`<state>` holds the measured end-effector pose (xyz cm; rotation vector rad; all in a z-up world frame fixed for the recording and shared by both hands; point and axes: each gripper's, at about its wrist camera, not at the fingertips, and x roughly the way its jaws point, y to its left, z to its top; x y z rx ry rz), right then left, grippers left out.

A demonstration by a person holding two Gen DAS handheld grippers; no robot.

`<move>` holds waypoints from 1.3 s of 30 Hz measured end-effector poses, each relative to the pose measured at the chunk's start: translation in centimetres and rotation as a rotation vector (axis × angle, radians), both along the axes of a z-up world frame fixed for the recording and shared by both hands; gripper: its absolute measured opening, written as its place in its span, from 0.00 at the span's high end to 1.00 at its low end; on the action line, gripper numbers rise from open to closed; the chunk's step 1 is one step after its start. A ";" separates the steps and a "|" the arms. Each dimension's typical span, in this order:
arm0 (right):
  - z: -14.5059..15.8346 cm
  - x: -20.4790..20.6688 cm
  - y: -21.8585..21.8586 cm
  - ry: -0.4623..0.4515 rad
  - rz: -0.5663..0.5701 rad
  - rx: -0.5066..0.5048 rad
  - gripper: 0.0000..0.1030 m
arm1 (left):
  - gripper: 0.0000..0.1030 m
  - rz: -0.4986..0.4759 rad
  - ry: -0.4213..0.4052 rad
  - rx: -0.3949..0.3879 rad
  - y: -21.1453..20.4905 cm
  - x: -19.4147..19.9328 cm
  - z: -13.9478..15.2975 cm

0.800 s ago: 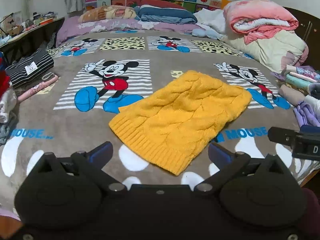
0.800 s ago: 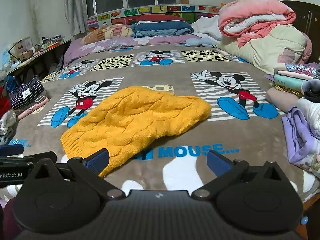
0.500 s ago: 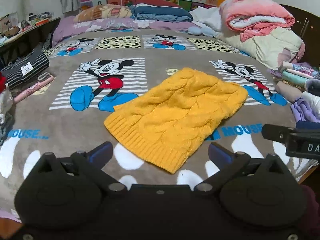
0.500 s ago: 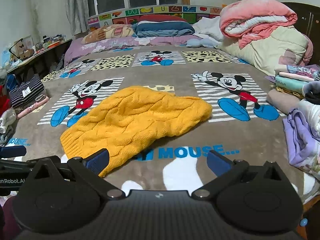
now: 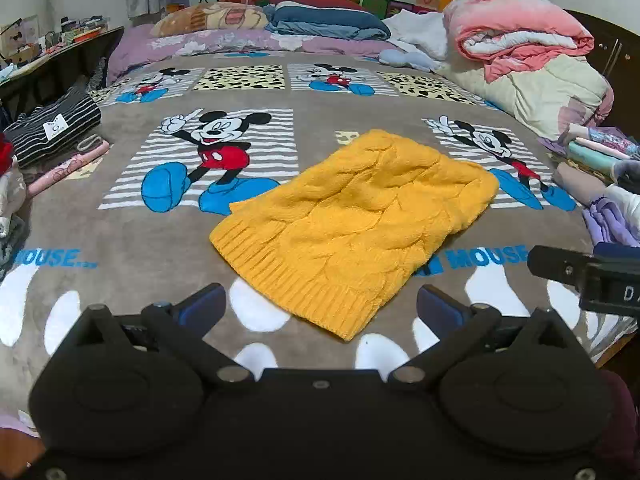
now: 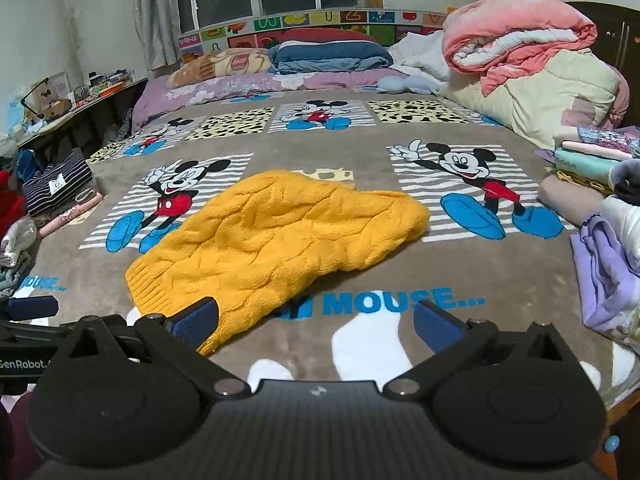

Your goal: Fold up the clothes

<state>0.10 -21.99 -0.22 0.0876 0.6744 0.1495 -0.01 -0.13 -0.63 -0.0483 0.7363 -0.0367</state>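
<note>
A brown fleece blanket printed with Mickey Mouse panels and blue letters covers the whole bed. Its surface is soft and plush.

At the far right of the bed lies a pile of quilts, pink on top and cream below, thick and puffy. Along the headboard there are pillows in blue, red and a cartoon print.

The yellow cable-knit sweater lies folded in the middle of the blanket, as one thick oblong. Its long axis runs diagonally: the ribbed hem points toward the near left, close to the cameras, and the rounded end points to the far right. The knit is chunky, with raised braids; the hem has fine straight ribs.

On the right edge a stack of folded clothes sits beside a lilac garment. On the left edge lies a striped black-and-white garment, also folded.

The left gripper hovers over the near edge of the bed with its jaws spread wide and holding nothing; the hem corner is between the blue pads in the view. The right gripper is also spread wide and empty, and its left pad overlaps the hem in the view; I cannot tell if it touches.
</note>
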 end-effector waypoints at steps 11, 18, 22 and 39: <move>0.0 -0.1 -0.1 0.001 -0.002 0.003 0.00 | 0.00 0.005 0.001 -0.005 0.0 -0.3 -0.1; 0.1 -0.1 -0.1 0.001 -0.003 -0.001 0.00 | 0.00 0.009 0.001 -0.008 0.1 -0.3 -0.2; 0.0 -0.2 0.0 0.001 -0.003 -0.002 0.00 | 0.00 0.012 0.002 -0.011 0.2 -0.3 -0.2; -0.4 0.2 0.4 0.013 0.001 -0.007 0.00 | 0.00 0.010 0.019 -0.022 0.5 0.0 -0.9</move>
